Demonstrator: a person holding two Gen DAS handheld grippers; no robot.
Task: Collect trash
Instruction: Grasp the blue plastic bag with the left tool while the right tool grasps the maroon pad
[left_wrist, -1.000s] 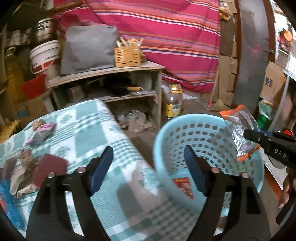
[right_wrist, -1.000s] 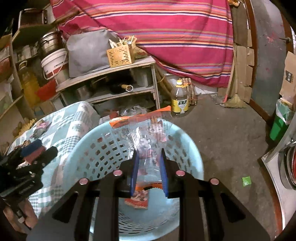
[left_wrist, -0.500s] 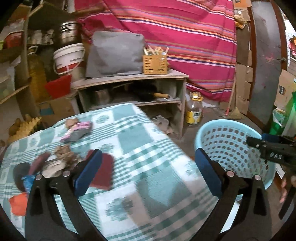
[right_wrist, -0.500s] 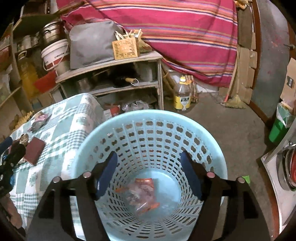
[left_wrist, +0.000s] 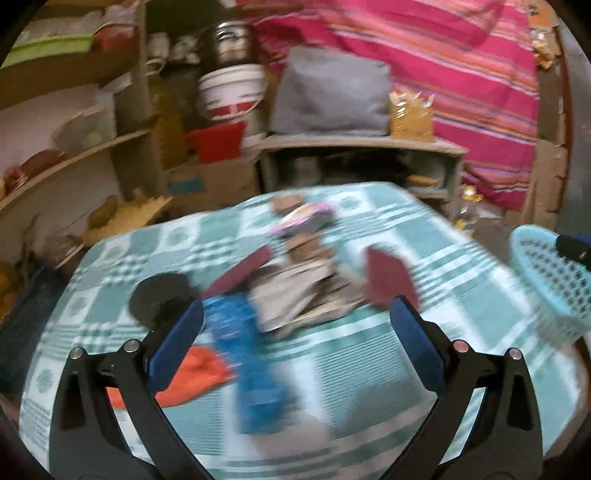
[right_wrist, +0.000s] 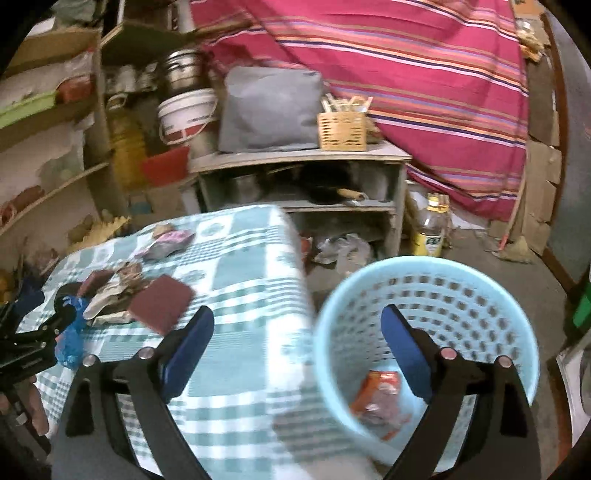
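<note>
Partway through, by the look of it. One item binned: orange-and-clear crinkled plastic wrapper (right_wrist: 380, 400) lying at the bottom of the pale blue perforated plastic basket (right_wrist: 476, 295), just ahead of and below the right tool (right_wrist: 297, 338), nearer its right-hand finger. Right tool's jaws just opening, now spread wide with nothing between them. Left tool (left_wrist: 295, 328) spread as wide as it goes, also empty, aimed down at the litter on the green-and-white checked cloth of the counter (left_wrist: 424, 236). Most of the job still ahead, judging from the heap: blue crumpled plastic wrapper (left_wrist: 247, 343) directly between the left tool's fingers and closest to it; orange scrap (left_wrist: 192, 376) just behind its left-hand finger; flat dark red square piece (left_wrist: 388, 277) just beyond its right-hand finger; pale brownish pile of papers and scraps (left_wrist: 299, 291) ahead at centre; round black lid-like disc (left_wrist: 159, 299) ahead-left; pink-and-grey packet (left_wrist: 306, 218) farther ahead. Left wrist view heavily blurred, so finer makeup of the pile not readable. Basket off to the far right of the left tool, beside the counter's edge. Likely next pick: blue wrapper, being nearest the left tool.
</note>
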